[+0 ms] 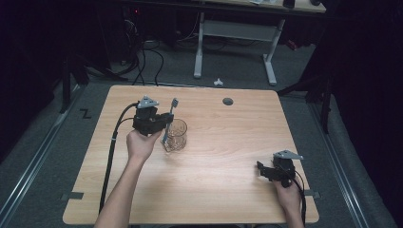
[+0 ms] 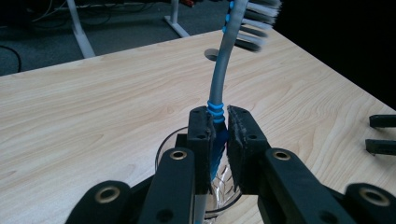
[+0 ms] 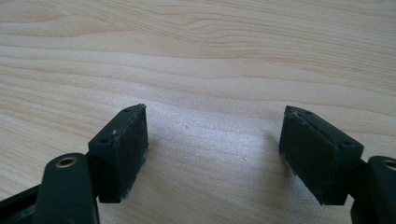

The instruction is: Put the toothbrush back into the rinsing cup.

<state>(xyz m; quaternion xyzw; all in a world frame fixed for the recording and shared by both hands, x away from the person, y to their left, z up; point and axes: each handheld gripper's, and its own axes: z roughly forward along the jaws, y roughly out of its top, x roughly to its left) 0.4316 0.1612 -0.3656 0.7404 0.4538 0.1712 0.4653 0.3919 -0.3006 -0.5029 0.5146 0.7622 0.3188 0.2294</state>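
- The left claw [image 2: 220,135] is clamped on a toothbrush [image 2: 218,84], its two black jaws pressed against either side of the handle just below a band of blue ribs.
- In the left gripper view the grey neck of the toothbrush rises from between the jaws and curves up to the bristled head at the top edge, while the blue lower part of the handle runs down behind the jaws.
- That lower end reaches down into a clear glass cup [image 2: 163,149] standing directly under the left claw; how deep it reaches I cannot tell.
- From the high view, the toothbrush [image 1: 170,118] stands nearly upright, head up, over the glass cup [image 1: 176,135], with the left claw [image 1: 166,118] gripping it from the cup's left side, on the left half of the table [image 1: 228,142].
- The right claw [image 1: 260,169] rests low near the table's front right corner, well apart from the cup.
- Its jaws stand wide apart with only bare wood between them in the right gripper view [image 3: 212,154].
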